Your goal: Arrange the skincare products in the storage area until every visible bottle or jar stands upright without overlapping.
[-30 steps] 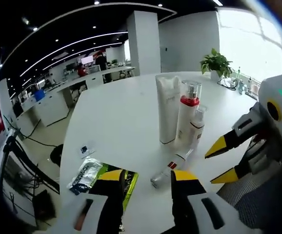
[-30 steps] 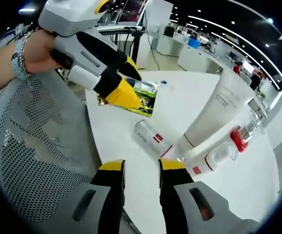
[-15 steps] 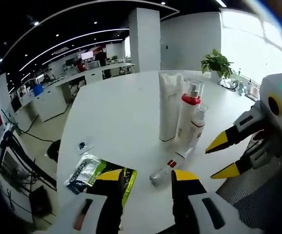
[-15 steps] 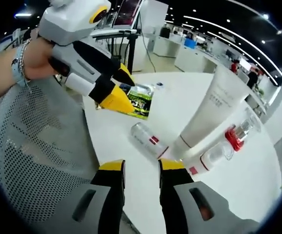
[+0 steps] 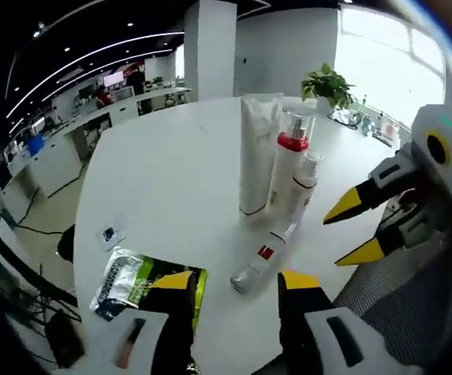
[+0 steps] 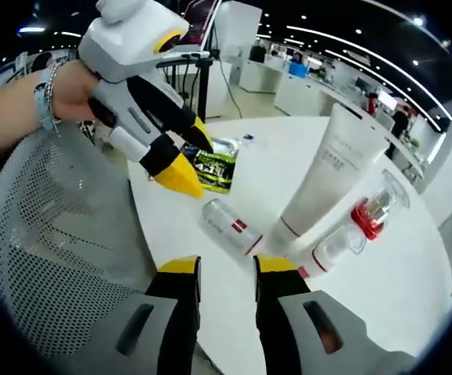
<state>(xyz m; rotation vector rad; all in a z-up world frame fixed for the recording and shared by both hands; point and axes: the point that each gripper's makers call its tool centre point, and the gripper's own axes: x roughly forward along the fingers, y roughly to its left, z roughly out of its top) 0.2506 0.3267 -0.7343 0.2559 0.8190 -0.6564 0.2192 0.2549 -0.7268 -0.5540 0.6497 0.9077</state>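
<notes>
Small clear bottle [image 5: 263, 258] lying flat on white table [image 5: 163, 172] just near of upright tube [image 5: 256, 152], left gripper [image 5: 234, 283] and right gripper [image 6: 218, 269] hovering, jaws spread, holding nothing.

Just ahead of the left gripper [image 5: 232, 286] a small bottle [image 5: 262, 257] lies on its side on the table [image 5: 163, 164]. Beyond it stand a tube [image 5: 256, 153], a pump bottle [image 5: 286, 169] and a smaller bottle [image 5: 301, 186], close together. A sachet [image 5: 142, 281] lies left of the jaws; the right gripper [image 5: 352, 229] hangs to the right.
</notes>
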